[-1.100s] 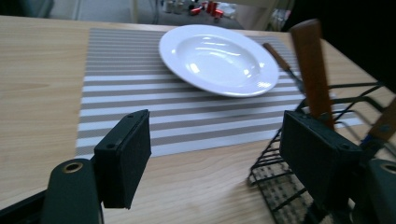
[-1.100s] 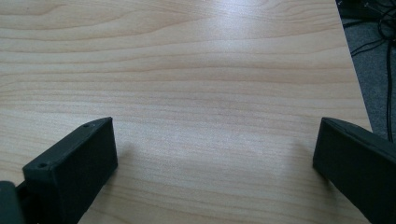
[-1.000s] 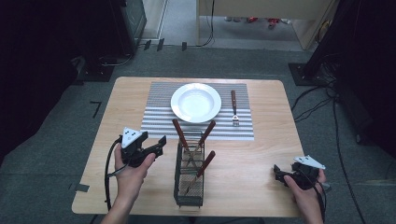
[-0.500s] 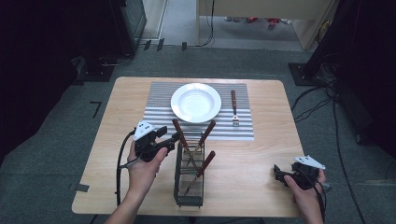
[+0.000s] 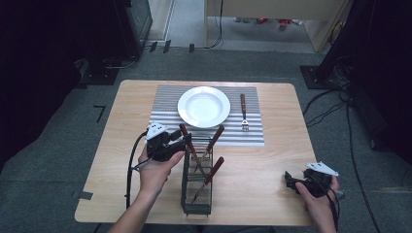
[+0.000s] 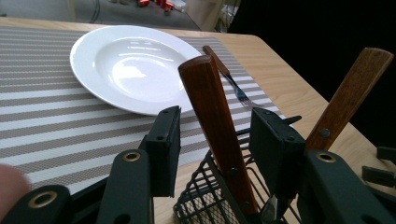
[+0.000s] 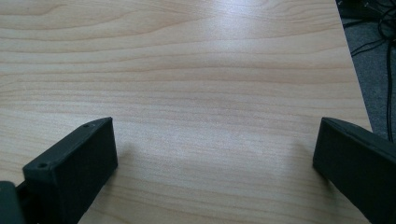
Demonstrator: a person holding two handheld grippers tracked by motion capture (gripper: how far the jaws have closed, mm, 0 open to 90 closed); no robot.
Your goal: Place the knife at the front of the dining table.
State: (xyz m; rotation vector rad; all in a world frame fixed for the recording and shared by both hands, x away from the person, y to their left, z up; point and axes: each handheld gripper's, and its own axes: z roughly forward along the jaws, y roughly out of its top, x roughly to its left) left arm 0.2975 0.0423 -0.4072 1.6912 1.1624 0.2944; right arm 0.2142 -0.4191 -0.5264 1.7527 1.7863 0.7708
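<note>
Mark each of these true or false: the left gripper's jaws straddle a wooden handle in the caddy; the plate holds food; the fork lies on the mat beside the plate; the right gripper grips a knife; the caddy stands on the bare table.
1. The left gripper has its jaws either side of a wooden handle in the caddy. True; the jaws have just been closing, with a gap still showing beside the handle.
2. The plate holds food. False; it is empty.
3. The fork lies on the mat beside the plate. True.
4. The right gripper grips a knife. False; its jaws stand open over bare table.
5. The caddy stands on the bare table. True; it is just off the mat.
</note>
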